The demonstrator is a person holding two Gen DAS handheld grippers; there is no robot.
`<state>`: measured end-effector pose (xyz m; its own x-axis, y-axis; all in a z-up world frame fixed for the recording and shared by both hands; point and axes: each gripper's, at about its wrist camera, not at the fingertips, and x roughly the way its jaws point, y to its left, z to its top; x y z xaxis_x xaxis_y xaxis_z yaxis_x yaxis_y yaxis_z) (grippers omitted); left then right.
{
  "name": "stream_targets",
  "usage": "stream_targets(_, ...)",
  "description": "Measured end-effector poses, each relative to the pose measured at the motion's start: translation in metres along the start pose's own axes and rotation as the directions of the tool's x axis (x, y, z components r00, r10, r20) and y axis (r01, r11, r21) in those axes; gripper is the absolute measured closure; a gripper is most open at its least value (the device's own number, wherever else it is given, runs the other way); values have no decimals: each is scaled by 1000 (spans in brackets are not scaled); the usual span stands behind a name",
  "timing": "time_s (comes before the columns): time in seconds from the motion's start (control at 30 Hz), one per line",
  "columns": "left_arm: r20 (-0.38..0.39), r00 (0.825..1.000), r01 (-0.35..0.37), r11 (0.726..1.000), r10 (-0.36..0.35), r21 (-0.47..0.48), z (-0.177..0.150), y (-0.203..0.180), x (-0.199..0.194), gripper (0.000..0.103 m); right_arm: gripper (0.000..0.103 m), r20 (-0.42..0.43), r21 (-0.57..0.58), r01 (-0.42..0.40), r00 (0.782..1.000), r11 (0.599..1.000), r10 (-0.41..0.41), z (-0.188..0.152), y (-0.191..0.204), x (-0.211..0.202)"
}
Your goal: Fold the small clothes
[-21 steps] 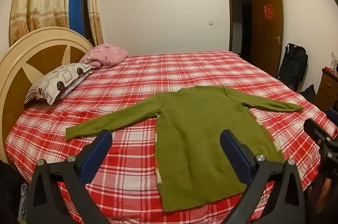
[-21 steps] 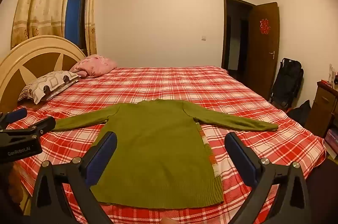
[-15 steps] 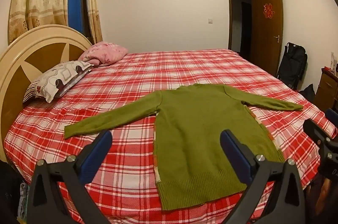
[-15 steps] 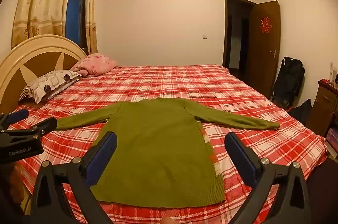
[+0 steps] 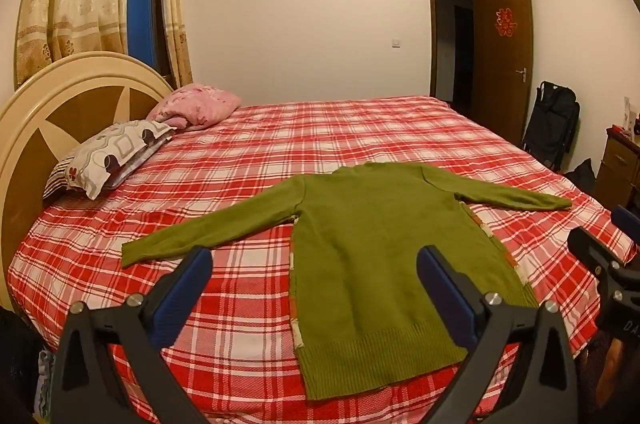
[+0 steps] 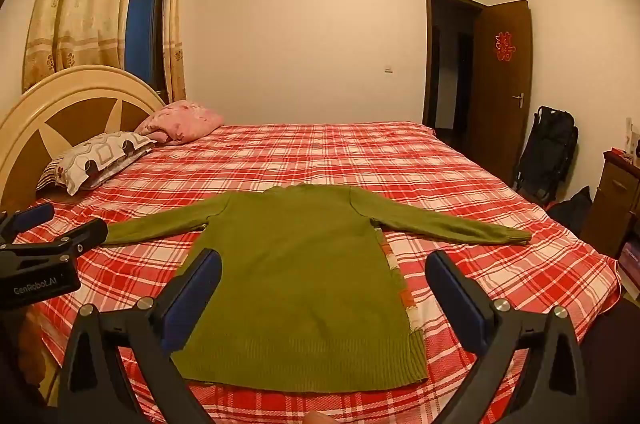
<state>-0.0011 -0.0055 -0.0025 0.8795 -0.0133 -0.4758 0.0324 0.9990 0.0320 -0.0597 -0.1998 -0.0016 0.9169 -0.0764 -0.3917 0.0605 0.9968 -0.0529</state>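
Nearest the lens, the left gripper (image 5: 312,264) hangs above the bed's near edge with its blue-padded jaws spread wide and nothing between them; the right gripper (image 6: 322,270) is likewise wide open and empty, its tip also showing at 3 o'clock in the left wrist view. Just beyond, the green sweater (image 5: 384,264) lies flat on the red plaid bedspread (image 5: 320,136), hem toward 6 o'clock, collar toward 12, sleeves stretched toward 9 and 3. Farther off, at 10 o'clock, a patterned pillow (image 5: 112,156) and a pink pillow (image 5: 196,108) rest against the headboard (image 5: 52,108). At 2 o'clock stands an open brown door (image 5: 504,52).
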Motion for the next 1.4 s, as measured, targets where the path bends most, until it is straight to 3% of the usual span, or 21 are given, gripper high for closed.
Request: stream_targets(1.4,-3,1000,2,1000,-2,-4,1,1,0,0,1,-5,1,-1,1000,1000,1,0,0,1)
